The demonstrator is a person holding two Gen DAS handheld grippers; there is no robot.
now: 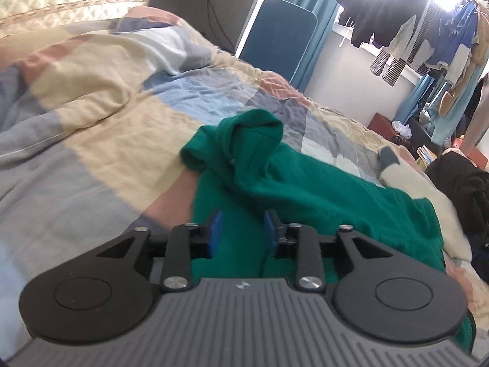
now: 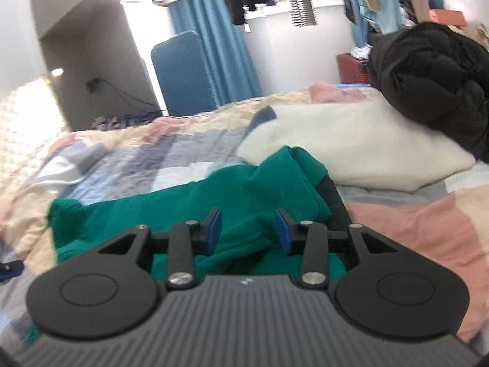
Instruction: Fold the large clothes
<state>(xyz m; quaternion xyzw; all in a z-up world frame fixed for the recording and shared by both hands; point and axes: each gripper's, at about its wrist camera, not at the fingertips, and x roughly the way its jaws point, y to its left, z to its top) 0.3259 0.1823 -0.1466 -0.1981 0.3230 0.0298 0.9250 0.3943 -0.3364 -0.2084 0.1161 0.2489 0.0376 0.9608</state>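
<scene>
Left wrist view gives me my left claw [image 1: 243, 229] with its blue pads spread and nothing pinched between them; the green garment [image 1: 305, 189] shows through the gap, lying beneath and ahead of the fingers. Its bunched, rolled part rises just beyond the claw, and the rest spreads off to the claw's right across the patchwork bed cover [image 1: 107, 116]. Further to the right of the claw, past the green cloth, I see a cream fleece item [image 1: 421, 195] with a grey cuff, and beyond that a black heap at the frame's edge. Far ahead, clothes hang at a bright window [image 1: 397, 24] beside a blue curtain [image 1: 308, 39].

From the right wrist view, my right claw [image 2: 248, 229] is likewise spread, its pads clear of the cloth as far as I can tell; the green garment [image 2: 183, 202] lies under and in front of it, stretching to the claw's left, with a raised fold just ahead and slightly right of the fingers. The cream fleece item [image 2: 351, 150] lies beyond that fold, ahead and to the right, and a black padded jacket [image 2: 428, 76] is piled against its far end. The bed cover [image 2: 412, 223] shows pink and cream patches to the claw's right. The picture is somewhat blurred.
</scene>
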